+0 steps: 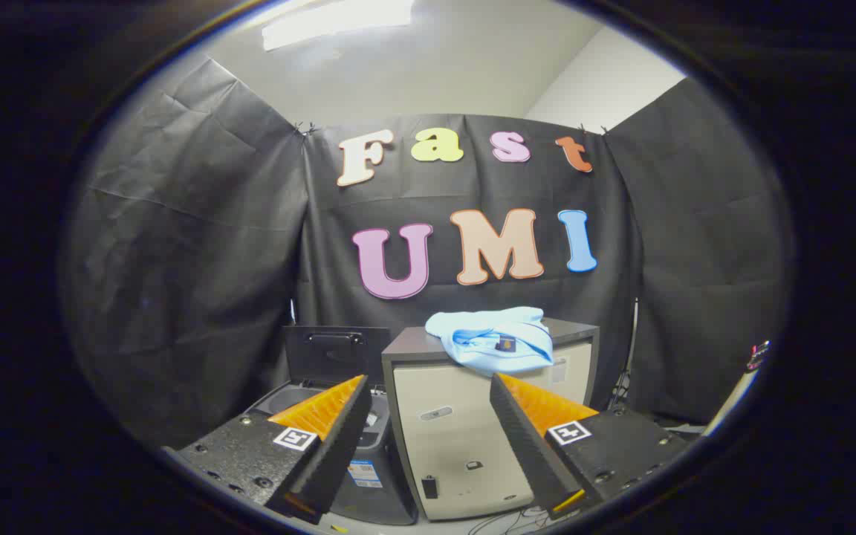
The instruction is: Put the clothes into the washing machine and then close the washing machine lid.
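A light blue garment (493, 339) lies bunched on top of a beige cabinet (465, 438), hanging slightly over its front edge. To the cabinet's left stands a dark top-loading washing machine (302, 397) with its lid (335, 352) raised upright. My gripper (428, 386) is open, its fingers wide apart with nothing between them. The garment is beyond the fingers, a little above the right fingertip. The washer's opening sits behind the left finger (339, 423), partly hidden by it.
Black cloth walls close in the booth at the back and on both sides. Cables (510, 520) lie on the floor in front of the cabinet. A pale pole-like object (740, 386) leans at the far right.
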Tool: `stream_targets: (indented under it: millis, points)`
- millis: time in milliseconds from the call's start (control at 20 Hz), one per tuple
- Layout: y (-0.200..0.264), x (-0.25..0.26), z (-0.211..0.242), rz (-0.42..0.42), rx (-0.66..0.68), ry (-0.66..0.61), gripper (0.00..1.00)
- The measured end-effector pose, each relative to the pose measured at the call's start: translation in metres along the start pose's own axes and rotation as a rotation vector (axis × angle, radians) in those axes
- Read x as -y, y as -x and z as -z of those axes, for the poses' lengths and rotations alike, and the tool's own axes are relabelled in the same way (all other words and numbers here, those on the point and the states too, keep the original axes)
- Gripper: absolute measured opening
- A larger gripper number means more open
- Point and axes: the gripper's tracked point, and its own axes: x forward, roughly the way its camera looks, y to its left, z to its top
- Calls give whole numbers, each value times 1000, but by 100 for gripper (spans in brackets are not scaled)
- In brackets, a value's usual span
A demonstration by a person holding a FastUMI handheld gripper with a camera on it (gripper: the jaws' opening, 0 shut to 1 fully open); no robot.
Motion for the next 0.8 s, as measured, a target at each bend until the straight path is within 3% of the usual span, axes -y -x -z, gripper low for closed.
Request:
stream_targets:
  millis: [800]
  points:
    - [-33, 5, 10, 34, -52, 32, 97]
